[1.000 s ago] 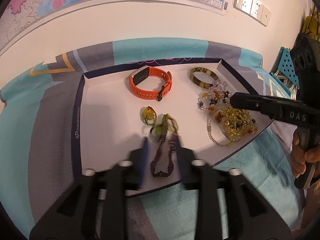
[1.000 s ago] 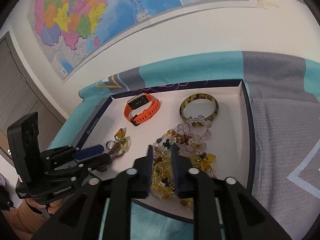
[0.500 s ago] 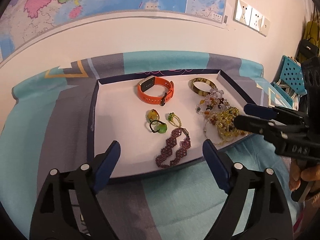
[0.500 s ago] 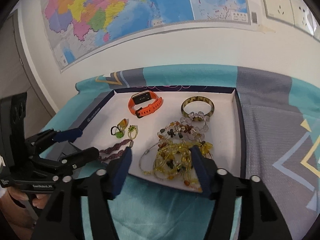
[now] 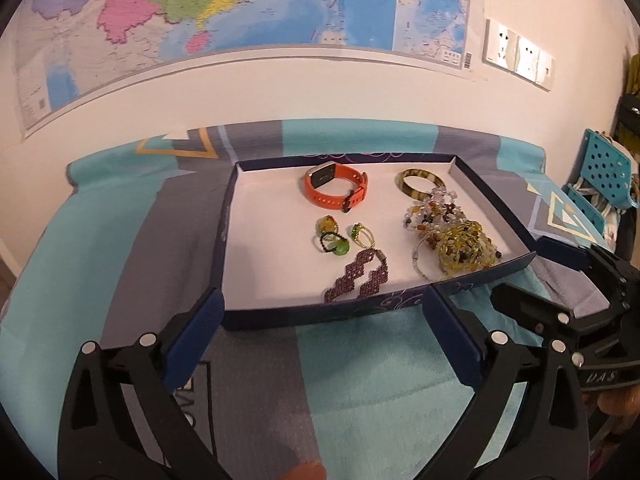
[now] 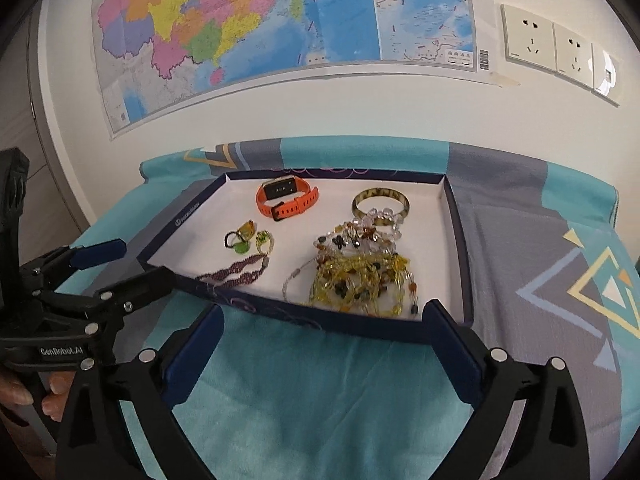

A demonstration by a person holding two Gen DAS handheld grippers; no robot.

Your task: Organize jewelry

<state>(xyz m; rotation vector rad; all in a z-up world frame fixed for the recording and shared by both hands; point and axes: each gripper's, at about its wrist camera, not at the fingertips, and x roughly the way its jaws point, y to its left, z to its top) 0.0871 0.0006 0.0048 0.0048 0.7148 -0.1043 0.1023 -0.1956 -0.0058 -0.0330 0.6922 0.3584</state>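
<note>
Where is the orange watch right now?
In both wrist views the orange rubber-strapped watch lies at the back of the white-lined tray, left of the brown banded bangle.

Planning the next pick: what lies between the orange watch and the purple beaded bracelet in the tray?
Three small rings lie between the orange watch and purple bracelet; both wrist views show it.

home bedroom | patterned bedspread [image 6: 520, 216] | wall map [image 6: 280, 20] | sockets [image 6: 528, 36]

— What colours do you read in the tray [image 5: 230, 240]?

— I see white inside, navy walls. Orange watch [image 5: 336, 189], purple beaded bracelet [image 5: 358, 276], yellow-amber bead pile [image 5: 464, 246], brown-striped bangle [image 5: 420, 184].

— And underneath?

— I make out a teal-and-grey cloth [image 5: 360, 380] with triangles.
</note>
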